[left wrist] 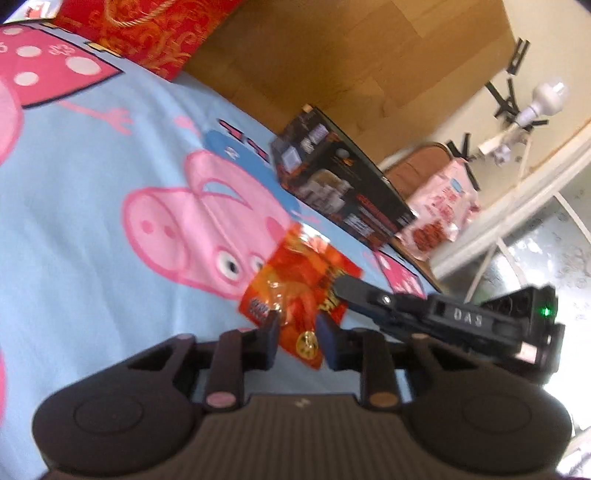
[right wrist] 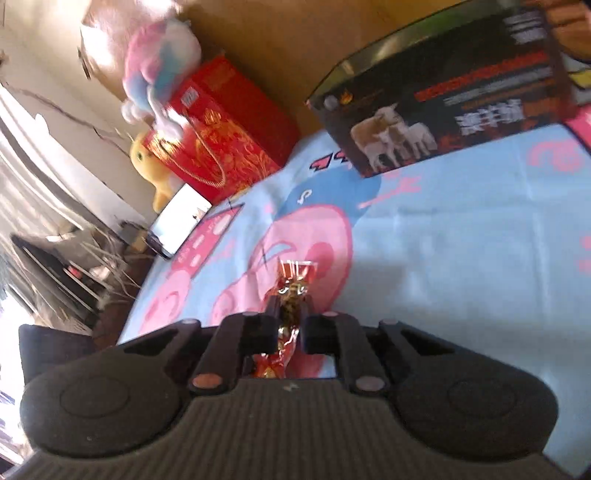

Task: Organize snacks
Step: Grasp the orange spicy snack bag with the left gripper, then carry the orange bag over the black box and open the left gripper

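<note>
Snack packet (left wrist: 299, 291) pinched by both tongs – left (left wrist: 297, 332), right (right wrist: 290, 314) – print blurred, lower end hidden.

place: home bedroom | evidence: cartoon-pig bedsheet (left wrist: 92, 229), plush toys (right wrist: 159, 70), wooden headboard (left wrist: 332, 66)

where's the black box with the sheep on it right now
In the right wrist view the black box sits upper right on the blue cartoon blanket, against the wooden board, right of the red gift bag.

Wooden headboard (left wrist: 332, 62) behind the cartoon-print bedsheet (left wrist: 92, 206) — cream wall (left wrist: 546, 22), bright daylight.
</note>
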`<action>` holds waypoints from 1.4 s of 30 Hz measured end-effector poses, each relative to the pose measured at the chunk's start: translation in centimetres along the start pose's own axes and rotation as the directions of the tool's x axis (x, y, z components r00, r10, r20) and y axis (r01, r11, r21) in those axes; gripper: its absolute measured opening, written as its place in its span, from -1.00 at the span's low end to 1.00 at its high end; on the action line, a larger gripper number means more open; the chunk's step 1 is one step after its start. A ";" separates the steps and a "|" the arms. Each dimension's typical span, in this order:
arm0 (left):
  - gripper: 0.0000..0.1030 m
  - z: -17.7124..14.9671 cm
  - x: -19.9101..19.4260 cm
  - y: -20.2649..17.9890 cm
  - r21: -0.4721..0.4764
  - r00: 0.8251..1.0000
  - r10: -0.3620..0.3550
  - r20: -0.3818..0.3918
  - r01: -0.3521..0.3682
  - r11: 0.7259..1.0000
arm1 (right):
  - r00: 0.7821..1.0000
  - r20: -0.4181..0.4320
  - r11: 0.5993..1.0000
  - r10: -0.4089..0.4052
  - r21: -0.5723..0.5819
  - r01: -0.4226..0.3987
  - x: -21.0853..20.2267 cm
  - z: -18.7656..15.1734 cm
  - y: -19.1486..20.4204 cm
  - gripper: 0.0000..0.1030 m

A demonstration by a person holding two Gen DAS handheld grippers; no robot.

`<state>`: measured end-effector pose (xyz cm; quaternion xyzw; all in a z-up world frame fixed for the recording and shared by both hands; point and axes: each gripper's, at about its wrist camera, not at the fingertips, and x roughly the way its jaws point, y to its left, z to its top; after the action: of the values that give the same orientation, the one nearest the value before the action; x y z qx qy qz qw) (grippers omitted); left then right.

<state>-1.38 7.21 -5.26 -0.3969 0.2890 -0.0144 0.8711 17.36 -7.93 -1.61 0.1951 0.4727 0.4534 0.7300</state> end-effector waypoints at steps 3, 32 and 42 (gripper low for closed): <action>0.19 -0.7 -0.1 -1.5 0.023 1.000 -0.020 0.014 0.020 1.000 | 0.997 0.067 0.999 -0.028 0.044 0.025 -3.3 -1.2 -1.2 -0.81; -0.26 11.5 8.2 -13.9 0.258 0.987 0.084 0.137 -0.117 0.959 | 0.957 0.281 0.968 0.069 0.213 -0.133 -6.6 12.3 -4.7 -0.82; -0.15 10.9 7.0 -11.2 0.217 0.967 0.179 0.182 -0.217 0.952 | 0.942 0.300 0.988 -0.151 0.016 0.153 -7.0 14.0 -7.7 -0.63</action>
<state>12.33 5.27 4.79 -0.2598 0.2525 0.0710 0.9294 32.19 -15.74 3.18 0.2219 0.3684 0.3625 0.8269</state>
